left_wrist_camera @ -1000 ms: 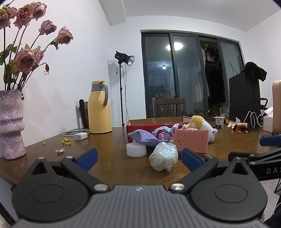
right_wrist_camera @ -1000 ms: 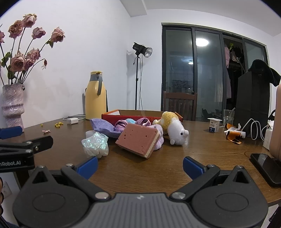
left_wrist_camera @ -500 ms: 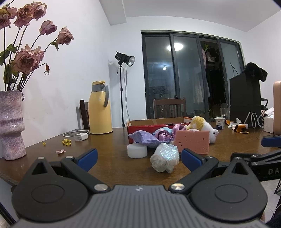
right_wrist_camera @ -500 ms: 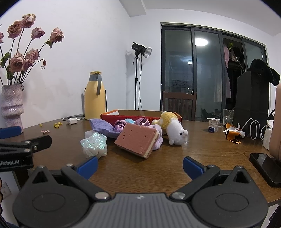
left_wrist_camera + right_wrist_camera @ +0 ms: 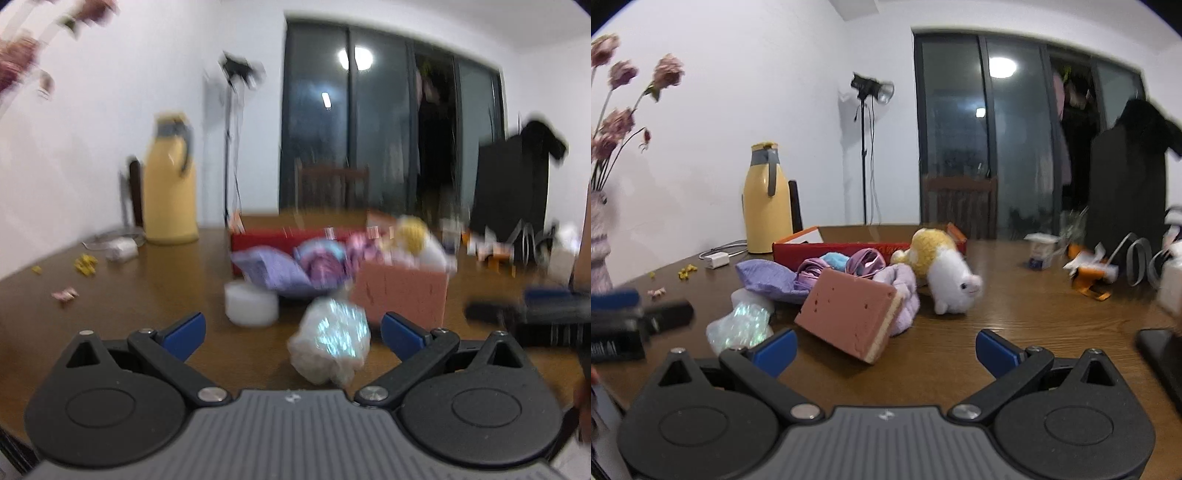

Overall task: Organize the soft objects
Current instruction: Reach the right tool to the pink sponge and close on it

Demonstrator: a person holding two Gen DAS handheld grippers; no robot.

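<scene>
White walls [image 5: 738,92], dark glass doors [image 5: 997,140] reflecting a ceiling light [image 5: 1003,68], a wooden chair [image 5: 960,206] behind the brown table [image 5: 1034,332].

Left hand-held gripper [image 5: 291,332]: black linkage arms, blue fingertip pads [image 5: 184,329], silver pivot screws, ribbed grey housing.
Right hand-held gripper [image 5: 886,345]: same black arms, blue pads [image 5: 995,350], silver screws, grey ribbed body.

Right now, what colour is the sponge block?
Pink with a cream underside; clearest in the right wrist view.
</scene>
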